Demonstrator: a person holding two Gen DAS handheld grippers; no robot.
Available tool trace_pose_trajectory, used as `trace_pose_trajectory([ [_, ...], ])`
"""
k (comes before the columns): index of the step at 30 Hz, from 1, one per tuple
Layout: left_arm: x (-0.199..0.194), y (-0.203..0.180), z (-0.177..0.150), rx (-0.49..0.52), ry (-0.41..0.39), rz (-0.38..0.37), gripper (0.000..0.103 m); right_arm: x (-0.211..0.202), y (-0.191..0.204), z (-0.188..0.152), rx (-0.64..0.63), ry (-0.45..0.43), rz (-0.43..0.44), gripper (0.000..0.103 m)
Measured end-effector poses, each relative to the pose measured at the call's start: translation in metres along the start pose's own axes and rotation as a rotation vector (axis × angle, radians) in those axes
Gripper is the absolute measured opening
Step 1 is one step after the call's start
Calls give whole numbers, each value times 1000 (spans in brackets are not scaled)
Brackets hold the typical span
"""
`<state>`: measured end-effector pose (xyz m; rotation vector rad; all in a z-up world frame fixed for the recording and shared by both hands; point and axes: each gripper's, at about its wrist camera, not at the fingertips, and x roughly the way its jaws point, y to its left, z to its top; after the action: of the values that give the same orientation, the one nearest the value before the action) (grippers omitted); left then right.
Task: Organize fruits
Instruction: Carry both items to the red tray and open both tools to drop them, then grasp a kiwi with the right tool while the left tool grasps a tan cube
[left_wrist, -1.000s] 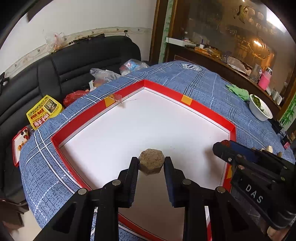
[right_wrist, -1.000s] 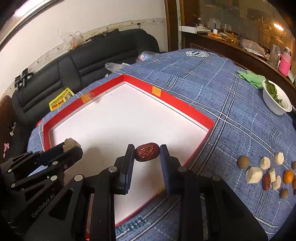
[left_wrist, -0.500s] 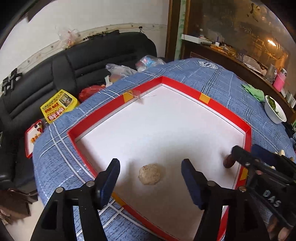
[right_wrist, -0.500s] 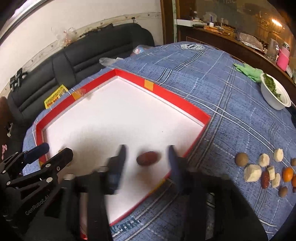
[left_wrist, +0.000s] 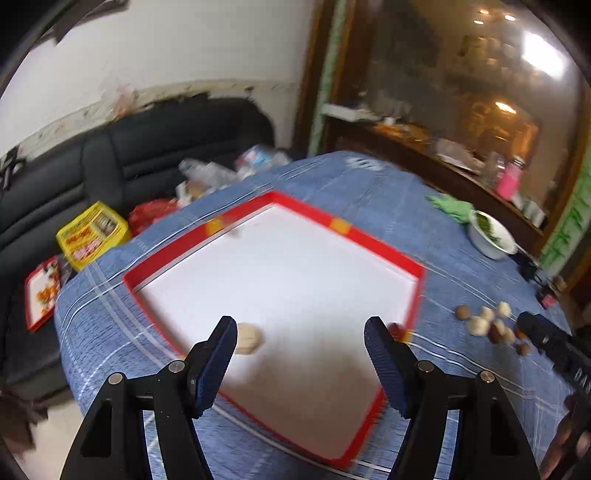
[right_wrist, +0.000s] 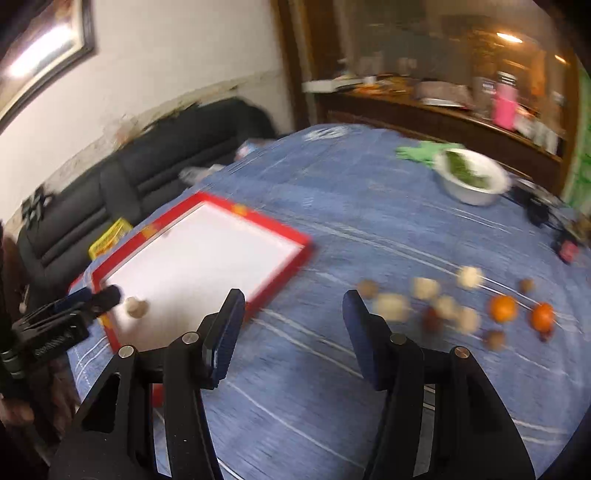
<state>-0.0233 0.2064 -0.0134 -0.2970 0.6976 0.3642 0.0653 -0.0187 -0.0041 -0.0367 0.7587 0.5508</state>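
Note:
A red-rimmed white tray (left_wrist: 417, 295) lies on the blue checked tablecloth; it also shows in the right wrist view (right_wrist: 291, 273). A tan fruit piece (left_wrist: 249, 338) lies in the tray near its left front rim, and shows in the right wrist view (right_wrist: 136, 307). A dark red date (left_wrist: 396, 329) lies in the tray's right corner. My left gripper (left_wrist: 301, 363) is open and empty above the tray's front. My right gripper (right_wrist: 291, 339) is open and empty over the cloth, right of the tray. A cluster of loose fruits (right_wrist: 447, 310), with two oranges (right_wrist: 503, 308), lies on the cloth to its right.
A white bowl of greens (right_wrist: 471, 179) and a green cloth (right_wrist: 421, 151) sit at the table's far right. A black sofa (left_wrist: 110, 162) with a yellow packet (left_wrist: 92, 236) and bags stands behind the table. A small red device (right_wrist: 567, 251) lies at the right edge.
Both grippers opened, dropping the tan piece and the date into the tray, then pulled back and up. The right gripper has swung right toward the loose fruits.

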Motion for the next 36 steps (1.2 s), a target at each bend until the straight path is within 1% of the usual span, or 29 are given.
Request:
trace_pose_trajectory([
  [2,-3,-18,-4,41,-6,-27,69,-18,-30,-7,61,-30,-40,55],
  [5,-1,-44,-11,95,6,-82,69,-35,-71,-20,136,-40,-96,55],
  [9,10,-80,-25,186,45,-116,70,-42,-114,-45,197,-8,-163,55],
  [14,22,-109,-34,237,79,-149,70,-43,-153,-66,255,37,-216,55],
  [16,27,-118,-37,254,92,-160,70,-41,-160,-71,254,50,-223,55],
  [19,34,-127,-39,267,104,-169,70,-33,-162,-68,233,65,-228,55],
  [24,44,-134,-41,278,120,-184,70,-3,-156,-49,160,85,-233,53],
  [25,45,-134,-40,278,120,-185,70,3,-154,-45,143,89,-242,52],
  [26,47,-134,-39,276,121,-187,70,8,-154,-43,131,95,-249,47],
  [29,52,-134,-37,265,127,-194,70,26,-158,-37,121,126,-253,40],
  [32,58,-141,-36,270,135,-203,70,39,-161,-36,113,151,-260,36],
  [34,63,-150,-34,284,138,-210,70,44,-161,-35,103,155,-269,25],
  [36,69,-163,-31,301,134,-213,70,46,-160,-35,96,155,-271,25],
])
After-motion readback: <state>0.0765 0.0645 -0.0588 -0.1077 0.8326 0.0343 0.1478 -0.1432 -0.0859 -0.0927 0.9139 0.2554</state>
